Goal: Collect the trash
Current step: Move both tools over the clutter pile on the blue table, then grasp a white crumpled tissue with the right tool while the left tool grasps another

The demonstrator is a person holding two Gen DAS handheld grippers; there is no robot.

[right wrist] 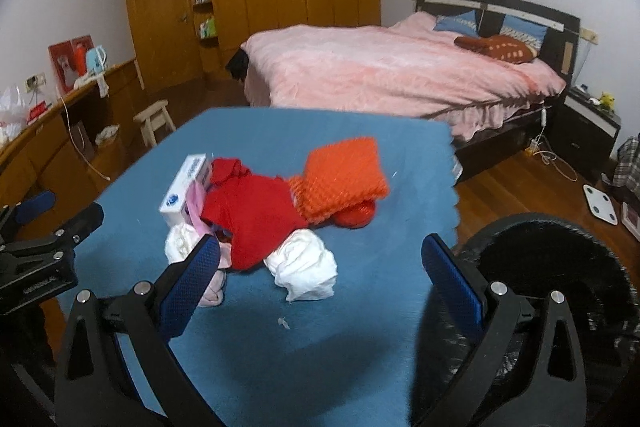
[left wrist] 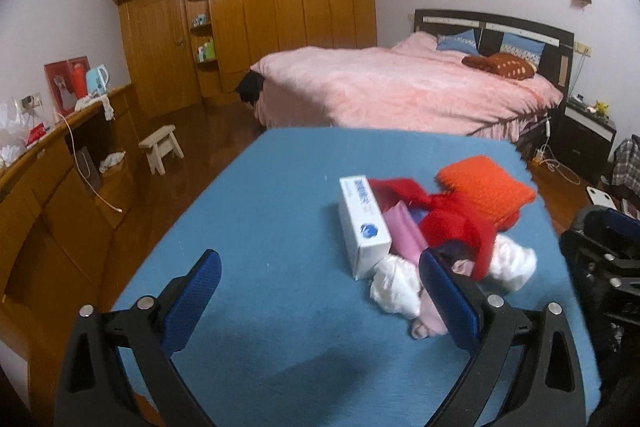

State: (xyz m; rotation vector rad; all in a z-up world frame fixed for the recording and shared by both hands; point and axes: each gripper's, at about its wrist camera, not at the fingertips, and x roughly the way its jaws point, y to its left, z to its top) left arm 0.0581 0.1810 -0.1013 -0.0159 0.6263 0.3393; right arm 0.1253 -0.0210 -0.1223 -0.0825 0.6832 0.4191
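A pile lies on the blue table (left wrist: pixel 260 227): a white box (left wrist: pixel 362 223), a red cloth (left wrist: pixel 452 223), an orange knit piece (left wrist: pixel 484 187), a pink cloth (left wrist: pixel 404 239) and two crumpled white tissue wads (left wrist: pixel 394 285) (left wrist: pixel 514 261). My left gripper (left wrist: pixel 320 287) is open and empty, its right finger just in front of the pile. In the right wrist view the same pile shows: box (right wrist: pixel 184 189), red cloth (right wrist: pixel 252 219), orange knit (right wrist: pixel 344 175), tissue wad (right wrist: pixel 304 267). My right gripper (right wrist: pixel 320 279) is open and empty, straddling the near tissue wad from above.
A black-lined bin (right wrist: pixel 552 267) stands at the table's right edge. A small paper scrap (right wrist: pixel 283 323) lies on the cloth. Behind are a pink bed (left wrist: pixel 400 87), a wooden wardrobe (left wrist: pixel 260 7), a small stool (left wrist: pixel 160 147) and a long wooden counter (left wrist: pixel 60 155).
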